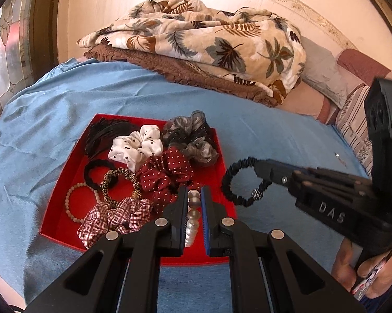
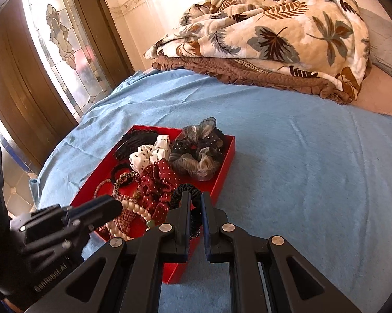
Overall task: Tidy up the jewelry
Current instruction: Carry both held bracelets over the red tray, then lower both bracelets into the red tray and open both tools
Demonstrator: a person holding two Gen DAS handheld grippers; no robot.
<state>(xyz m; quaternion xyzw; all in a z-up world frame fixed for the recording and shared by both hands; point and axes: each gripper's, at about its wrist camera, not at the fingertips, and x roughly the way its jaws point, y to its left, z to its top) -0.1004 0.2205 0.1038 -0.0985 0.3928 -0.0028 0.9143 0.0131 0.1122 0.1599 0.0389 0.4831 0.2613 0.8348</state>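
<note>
A red tray (image 1: 65, 180) (image 2: 228, 154) lies on the blue bedspread and holds several scrunchies, hair ties and a bead bracelet (image 1: 73, 203). My left gripper (image 1: 194, 195) is shut on a pearl bracelet (image 1: 192, 224) above the tray's near right corner; it also shows in the right wrist view (image 2: 119, 203), with the pearls (image 2: 137, 210) hanging from it. My right gripper (image 2: 194, 200) is shut on a black hair tie (image 2: 186, 191) (image 1: 235, 182) and holds it just right of the tray's right wall. In the left wrist view the right gripper (image 1: 261, 168) comes in from the right.
A folded leaf-print blanket (image 1: 201, 41) on a brown quilt (image 1: 185, 75) lies at the back of the bed. Pillows (image 1: 352, 109) are at the far right. A stained-glass door (image 2: 63, 41) stands at the left. Blue bedspread (image 2: 313, 169) stretches right of the tray.
</note>
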